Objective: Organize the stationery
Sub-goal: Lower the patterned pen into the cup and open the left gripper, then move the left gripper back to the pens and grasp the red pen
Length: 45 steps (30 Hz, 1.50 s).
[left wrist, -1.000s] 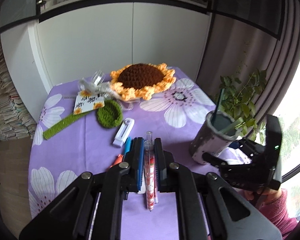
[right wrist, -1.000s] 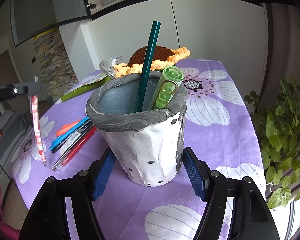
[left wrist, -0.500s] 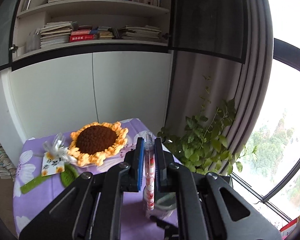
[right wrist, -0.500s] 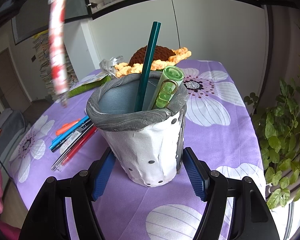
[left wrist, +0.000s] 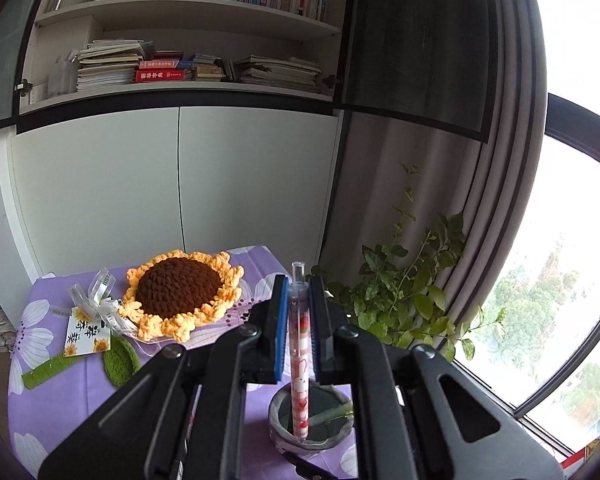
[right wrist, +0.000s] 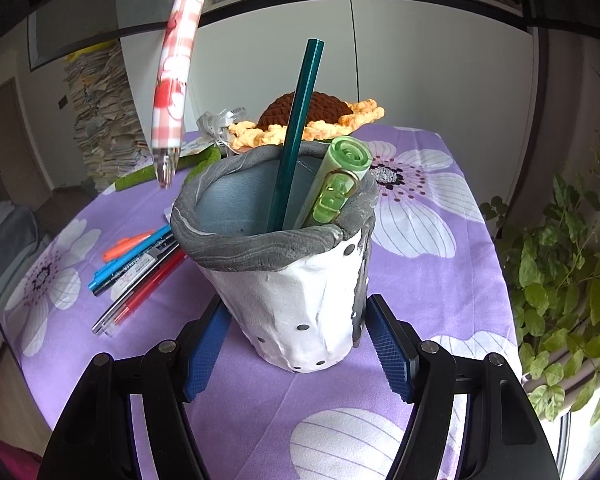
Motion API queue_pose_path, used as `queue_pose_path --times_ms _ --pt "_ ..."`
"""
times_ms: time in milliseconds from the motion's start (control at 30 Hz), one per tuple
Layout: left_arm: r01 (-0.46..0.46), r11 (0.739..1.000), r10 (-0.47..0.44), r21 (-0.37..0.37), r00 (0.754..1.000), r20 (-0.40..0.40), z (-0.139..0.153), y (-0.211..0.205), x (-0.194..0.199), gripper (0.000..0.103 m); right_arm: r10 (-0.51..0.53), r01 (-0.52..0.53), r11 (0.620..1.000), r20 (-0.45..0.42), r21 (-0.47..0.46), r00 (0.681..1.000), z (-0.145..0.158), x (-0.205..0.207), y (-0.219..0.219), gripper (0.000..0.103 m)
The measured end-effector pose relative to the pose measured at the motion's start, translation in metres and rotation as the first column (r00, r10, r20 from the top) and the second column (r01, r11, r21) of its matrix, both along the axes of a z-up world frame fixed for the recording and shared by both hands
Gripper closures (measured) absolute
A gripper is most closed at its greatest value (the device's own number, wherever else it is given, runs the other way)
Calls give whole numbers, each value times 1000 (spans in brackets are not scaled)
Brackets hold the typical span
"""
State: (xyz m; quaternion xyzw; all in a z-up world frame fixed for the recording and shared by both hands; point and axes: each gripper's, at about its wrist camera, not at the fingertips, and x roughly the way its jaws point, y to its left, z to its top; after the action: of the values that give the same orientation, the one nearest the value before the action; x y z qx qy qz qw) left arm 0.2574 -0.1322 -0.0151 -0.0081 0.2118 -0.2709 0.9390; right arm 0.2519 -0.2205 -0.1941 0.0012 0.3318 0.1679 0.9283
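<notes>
A white cupboard [left wrist: 176,184] with two plain doors is set against the back wall. Above the cupboard, open shelves [left wrist: 188,12] are filled with upright books and flat stacks. To the right of the cupboard, grey curtains [left wrist: 480,208] are drawn beside a large window [left wrist: 560,272], through which daylight is let in. Left of the cupboard, tall paper stacks [right wrist: 100,120] are piled.

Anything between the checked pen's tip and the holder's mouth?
No: in the right wrist view, the checked pen hangs above and left of the holder; nothing lies between.
</notes>
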Motion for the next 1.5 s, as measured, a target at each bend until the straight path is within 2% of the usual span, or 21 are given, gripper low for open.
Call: queue_pose_path --times_ms 133,400,733,767,800,833,867,900,1000,1100,1167,1267,1400,1433,1500 --pt "-6 1000 6 4 1000 11 -11 -4 2 95 -1 1 1000 -2 5 1000 0 0 1 33" --pt "3 999 0 50 997 -72 -46 -9 9 95 -2 2 1000 1 -1 1000 0 -2 3 32" --pt "52 993 -30 109 981 -193 -76 -3 1 94 1 -1 1000 -1 2 1000 0 -2 2 32" --pt "53 992 -28 118 979 -204 -78 -2 1 87 1 -1 1000 -2 2 1000 0 -2 2 32" --pt "49 990 -19 134 976 -218 -79 0 0 68 1 -1 1000 -2 3 1000 0 -2 2 32" --pt "29 989 3 145 976 -218 -80 2 -1 61 1 -1 1000 -2 4 1000 0 -1 1 32" --pt "7 989 24 147 977 -212 -80 7 -2 46 2 -2 1000 -1 6 1000 0 -1 1 32" --pt "-4 991 31 134 979 -204 -78 13 -3 38 3 -3 1000 -2 12 1000 0 -1 0 32" --pt "-56 993 73 105 983 -167 -70 37 -9 37 3 -3 1000 -7 15 1000 -2 0 0 32" --pt "-174 976 191 132 974 -123 -66 65 -9 30 5 -4 1000 -4 9 1000 -3 -1 0 32" --pt "-234 963 252 135 957 -141 -72 85 -5 30 5 -5 1000 -4 9 1000 -3 -1 0 32" --pt "-295 947 317 131 924 -214 -88 112 2 32 6 -6 1000 -5 12 1000 -3 -1 0 32" --pt "-319 931 358 176 894 -271 -110 127 9 35 6 -6 1000 -5 11 1000 -3 -1 0 32" --pt "-316 929 360 191 890 -279 -115 127 11 37 6 -6 1000 -5 11 1000 -3 -1 0 32" --pt "-300 927 358 224 886 -294 -122 126 16 48 6 -6 1000 -5 11 1000 -3 -1 0 32"
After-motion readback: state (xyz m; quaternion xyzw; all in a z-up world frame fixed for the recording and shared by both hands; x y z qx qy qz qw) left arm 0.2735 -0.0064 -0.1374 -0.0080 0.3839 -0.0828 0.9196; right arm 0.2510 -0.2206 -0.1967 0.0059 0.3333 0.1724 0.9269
